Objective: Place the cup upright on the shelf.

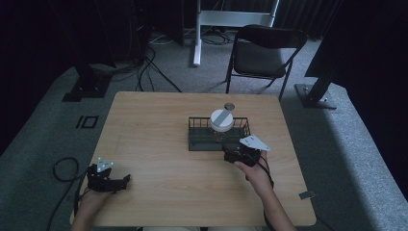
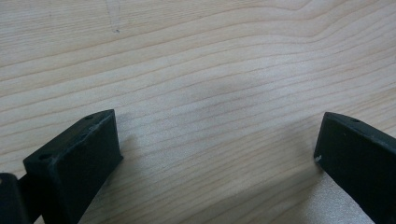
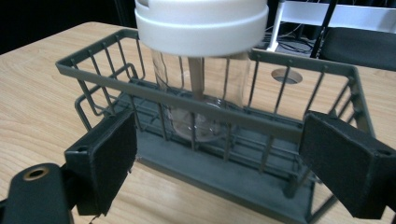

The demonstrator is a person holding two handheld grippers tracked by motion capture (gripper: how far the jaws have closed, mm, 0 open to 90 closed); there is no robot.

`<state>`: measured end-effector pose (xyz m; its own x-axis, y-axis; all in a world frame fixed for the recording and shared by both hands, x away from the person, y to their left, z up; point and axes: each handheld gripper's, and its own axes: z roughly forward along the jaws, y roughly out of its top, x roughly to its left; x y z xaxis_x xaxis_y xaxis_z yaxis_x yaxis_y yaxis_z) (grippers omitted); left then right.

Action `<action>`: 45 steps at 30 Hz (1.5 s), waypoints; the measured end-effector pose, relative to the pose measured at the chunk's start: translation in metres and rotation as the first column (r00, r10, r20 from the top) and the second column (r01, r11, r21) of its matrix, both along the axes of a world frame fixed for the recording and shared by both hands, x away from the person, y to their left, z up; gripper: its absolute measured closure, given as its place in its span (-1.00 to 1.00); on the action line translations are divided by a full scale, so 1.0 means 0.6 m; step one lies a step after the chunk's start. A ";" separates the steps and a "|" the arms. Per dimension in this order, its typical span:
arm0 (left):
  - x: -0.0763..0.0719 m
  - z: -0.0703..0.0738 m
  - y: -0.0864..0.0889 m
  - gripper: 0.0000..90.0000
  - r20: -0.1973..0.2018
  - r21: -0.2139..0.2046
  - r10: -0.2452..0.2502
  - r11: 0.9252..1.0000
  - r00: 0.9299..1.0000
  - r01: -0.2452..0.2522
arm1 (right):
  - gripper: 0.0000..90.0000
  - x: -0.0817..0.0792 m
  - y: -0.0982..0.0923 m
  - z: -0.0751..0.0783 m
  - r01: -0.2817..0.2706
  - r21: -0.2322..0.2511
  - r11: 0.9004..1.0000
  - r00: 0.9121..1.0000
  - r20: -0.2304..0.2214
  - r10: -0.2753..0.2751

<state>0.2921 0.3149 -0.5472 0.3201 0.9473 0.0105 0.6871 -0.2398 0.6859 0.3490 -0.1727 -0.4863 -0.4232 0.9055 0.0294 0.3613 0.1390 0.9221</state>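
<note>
The right gripper [image 1: 234, 155] hovers just in front of the wire basket [image 3: 140, 88], its jaws spread wide with nothing between them, pointing at the near wall of the basket. Inside the basket stands a clear jar [image 3: 205, 100] with a white lid [image 3: 201, 21], upright and roughly in the middle, its lid rising well above the basket's rim. Behind the basket, a round hole [image 3: 286, 76] shows in the table [image 1: 154, 139].

The left gripper [image 1: 126, 180] rests far from the basket, near the front left corner of the table, its jaws also standing apart over bare wood.

This looks like the approach step: the right hand is closing in on the jar but has no grip yet. The next move likely calls for raising the jaws above the basket's rim, so they can close around the lid or the glass just under it rather than on the wires.
</note>
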 end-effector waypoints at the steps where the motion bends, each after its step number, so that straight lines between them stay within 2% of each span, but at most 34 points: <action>1: 0.000 0.000 0.000 -0.99 0.000 0.000 0.000 1.000 1.000 0.000 | -0.75 0.000 0.000 0.000 0.000 0.000 1.000 1.000 0.000 0.000; 21: 0.000 0.000 0.000 -0.99 0.000 0.000 0.000 1.000 1.000 0.000 | -0.75 -0.034 -0.065 -0.047 0.062 -0.032 0.998 0.997 -0.041 -0.063; 31: 0.000 0.000 0.000 -0.99 0.000 0.001 0.000 1.000 1.000 0.000 | -0.75 -0.036 -0.089 -0.062 0.090 -0.037 0.995 0.993 -0.067 -0.093; 39: 0.000 0.000 0.000 -0.99 0.000 0.001 -0.001 1.000 1.000 0.001 | -0.75 -0.040 -0.116 -0.078 0.109 -0.045 0.993 0.988 -0.104 -0.113; 45: 0.000 0.000 0.000 -0.99 0.001 0.001 -0.001 1.000 1.000 0.001 | -0.75 -0.044 -0.144 -0.083 0.128 -0.061 0.990 0.980 -0.147 -0.136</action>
<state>0.2921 0.3150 -0.5473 0.3208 0.9471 0.0116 0.6865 -0.2409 0.6860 0.3226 -0.2588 -0.5362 -0.2938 0.9552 0.0364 0.5139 0.1258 0.8486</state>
